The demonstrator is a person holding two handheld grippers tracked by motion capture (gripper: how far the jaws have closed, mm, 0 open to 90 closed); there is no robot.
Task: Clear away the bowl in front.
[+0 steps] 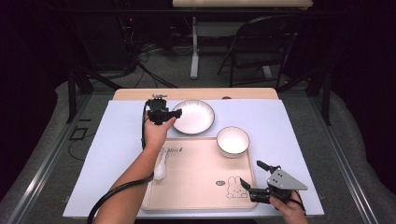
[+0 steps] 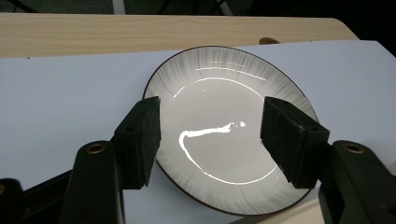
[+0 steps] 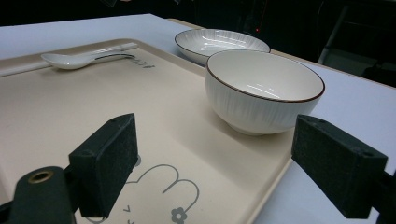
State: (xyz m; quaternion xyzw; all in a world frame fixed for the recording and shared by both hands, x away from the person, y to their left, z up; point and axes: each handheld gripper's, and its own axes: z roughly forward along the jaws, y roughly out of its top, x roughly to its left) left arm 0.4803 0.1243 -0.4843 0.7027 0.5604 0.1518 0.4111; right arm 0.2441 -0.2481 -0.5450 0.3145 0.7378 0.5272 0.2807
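A white ribbed plate (image 1: 193,116) with a dark rim lies on the white mat behind the beige tray (image 1: 196,182). My left gripper (image 1: 173,113) hovers at the plate's left edge, open, its jaws spread over the plate (image 2: 224,130) with nothing held. A white bowl (image 1: 232,140) stands in the tray's far right corner. A white spoon (image 1: 160,169) lies along the tray's left side, partly under the left forearm. My right gripper (image 1: 256,178) is open at the tray's near right corner, facing the bowl (image 3: 264,91), the spoon (image 3: 74,59) and the plate (image 3: 219,41).
The white mat (image 1: 112,154) covers a wooden table (image 1: 140,94) whose far edge shows behind the plate. The tray bears a rabbit drawing (image 1: 236,187). A folding chair (image 1: 259,44) and a table leg (image 1: 194,46) stand on the floor beyond.
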